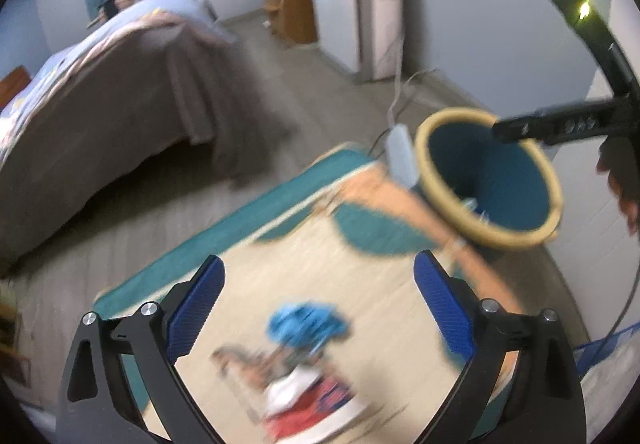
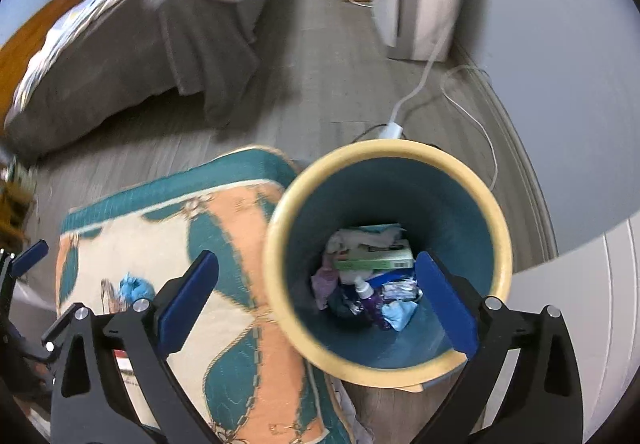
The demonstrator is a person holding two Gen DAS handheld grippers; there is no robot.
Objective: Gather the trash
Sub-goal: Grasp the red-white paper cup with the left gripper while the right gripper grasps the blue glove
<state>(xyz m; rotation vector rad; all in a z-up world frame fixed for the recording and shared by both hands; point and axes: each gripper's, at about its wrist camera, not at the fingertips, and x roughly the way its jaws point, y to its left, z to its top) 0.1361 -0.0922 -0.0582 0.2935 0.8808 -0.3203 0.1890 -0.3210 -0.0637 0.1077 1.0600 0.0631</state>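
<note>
Gaping wide with nothing between its blue pads, the right hand-held gripper hangs over the yellow-rimmed bin, where a green box lies among wrappers. Equally wide and empty, the left hand-held gripper hangs above a crumpled blue glove on the rug.

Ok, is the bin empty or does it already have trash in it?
Partly filled. The right wrist view looks down into the bin: a green box, a small bottle and crumpled wrappers cover its bottom.
</note>
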